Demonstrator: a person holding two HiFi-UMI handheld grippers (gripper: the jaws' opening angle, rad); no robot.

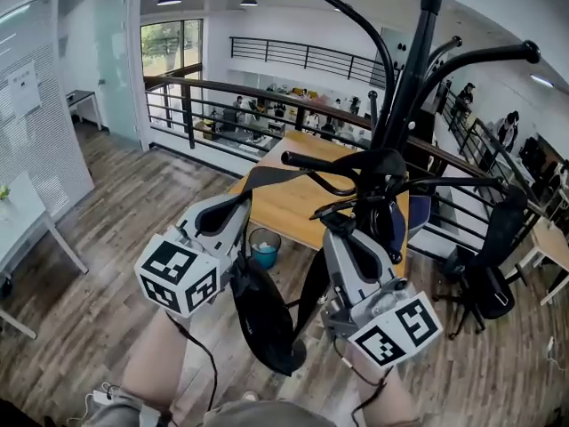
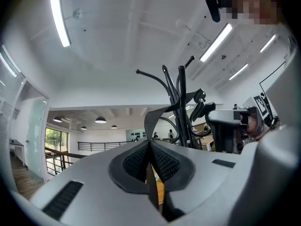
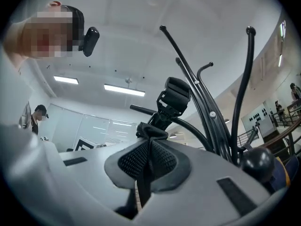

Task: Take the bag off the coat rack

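left gripper [image 1: 238, 205]: jaws clamped on strap [image 1: 283, 176]. right gripper [image 1: 342, 231]: jaws clamped on same strap. bag [image 1: 267, 323] hangs between them, at 7 o'clock from coat rack [image 1: 411, 78].

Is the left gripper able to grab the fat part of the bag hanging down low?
Probably not right now. The left gripper has its jaws shut on the strap, so it is busy, and the bag hangs below it.

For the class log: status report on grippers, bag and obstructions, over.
Left gripper shut on strap. Right gripper shut on strap too. Black bag hangs below, strap draped over a coat rack arm. Rack arms crowd the strap.
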